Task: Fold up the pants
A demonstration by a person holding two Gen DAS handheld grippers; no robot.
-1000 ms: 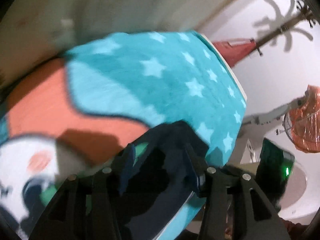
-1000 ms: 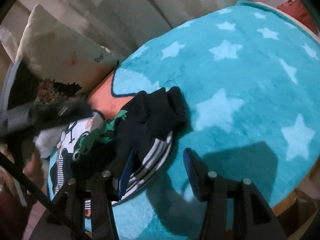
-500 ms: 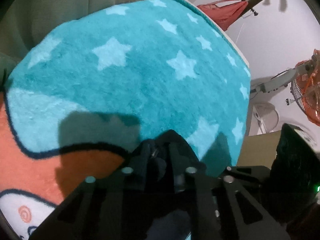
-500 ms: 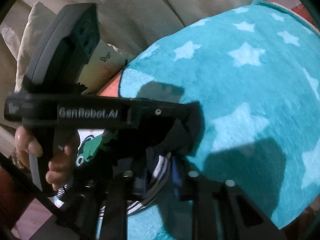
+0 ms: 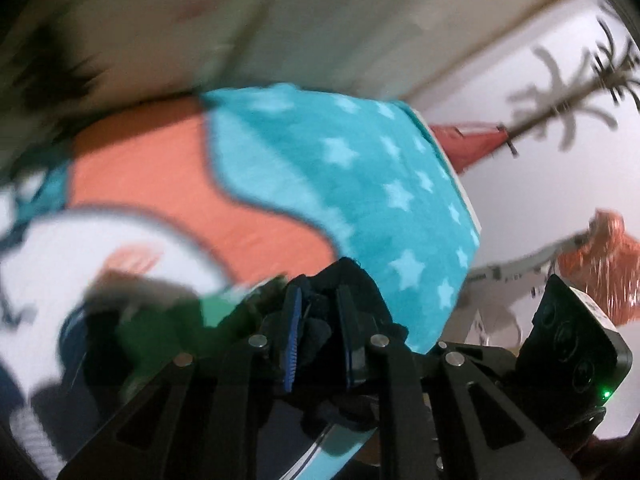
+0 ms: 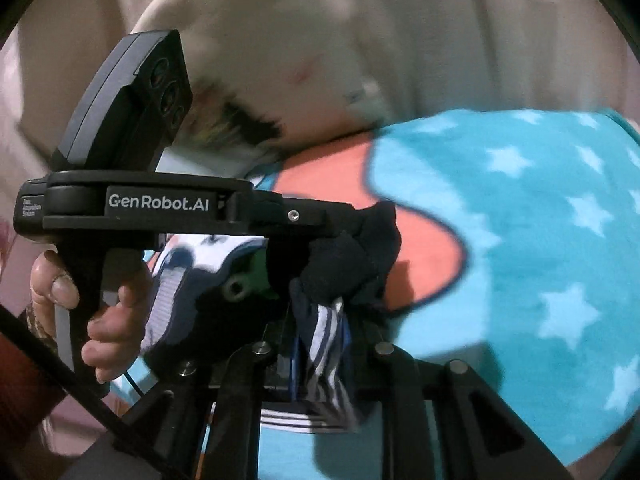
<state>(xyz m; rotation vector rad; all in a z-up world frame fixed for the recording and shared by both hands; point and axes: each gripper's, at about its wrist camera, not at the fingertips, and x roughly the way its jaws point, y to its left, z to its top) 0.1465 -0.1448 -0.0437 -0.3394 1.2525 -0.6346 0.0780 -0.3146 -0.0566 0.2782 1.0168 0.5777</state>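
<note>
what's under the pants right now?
The dark pants, pinched by both the left gripper and right gripper, hang over the star blanket. Whatever lies directly beneath the bunched cloth is covered.

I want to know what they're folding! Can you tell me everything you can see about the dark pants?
The pants are small, dark navy, almost black, soft cloth, with a green print and navy-and-white striped trim hanging below. They are bunched up, not flat. The left claw pinches a dark fold, and the right claw pinches the striped part. They sit low over the teal star blanket, near its orange patch. Motion blur hides whether they touch it.
</note>
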